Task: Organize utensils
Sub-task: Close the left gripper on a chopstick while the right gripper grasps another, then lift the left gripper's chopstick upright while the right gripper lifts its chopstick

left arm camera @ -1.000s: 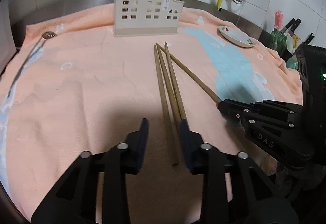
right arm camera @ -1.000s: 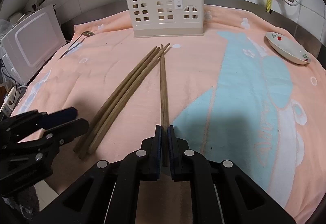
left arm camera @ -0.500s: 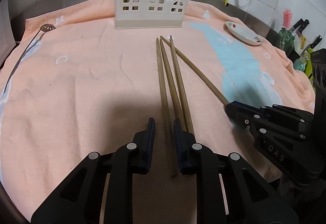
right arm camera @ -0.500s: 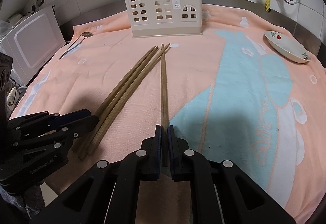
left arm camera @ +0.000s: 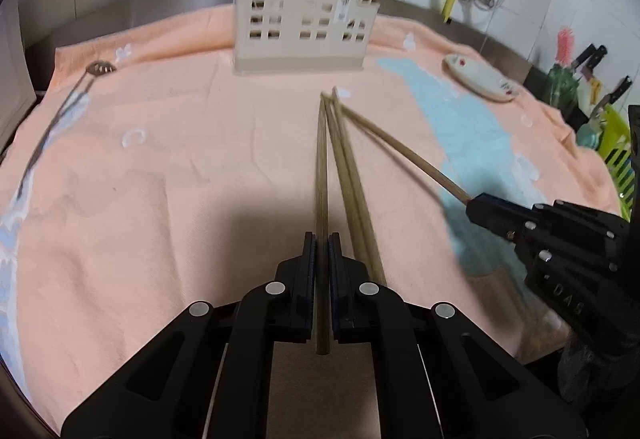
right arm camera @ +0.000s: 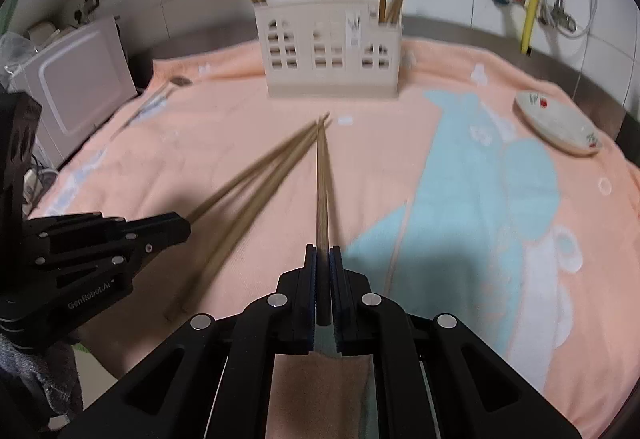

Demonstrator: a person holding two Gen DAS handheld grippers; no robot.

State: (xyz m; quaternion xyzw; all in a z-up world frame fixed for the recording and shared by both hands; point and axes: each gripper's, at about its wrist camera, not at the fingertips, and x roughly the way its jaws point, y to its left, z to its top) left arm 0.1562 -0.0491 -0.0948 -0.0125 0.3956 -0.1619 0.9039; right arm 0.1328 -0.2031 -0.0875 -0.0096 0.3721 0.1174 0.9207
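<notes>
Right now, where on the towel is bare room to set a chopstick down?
Free: the towel between the strainer and the chopsticks, and the blue patch before the dish. Crowded: the middle, where both grippers hold chopsticks below the holder.

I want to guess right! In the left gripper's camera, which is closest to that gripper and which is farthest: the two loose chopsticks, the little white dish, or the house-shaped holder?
1. Loose chopsticks: just right of the left gripper, on the towel.
2. White dish: far right.
3. House-shaped holder: straight ahead, at the back.
The dish and holder are nearly too close to call.
</notes>
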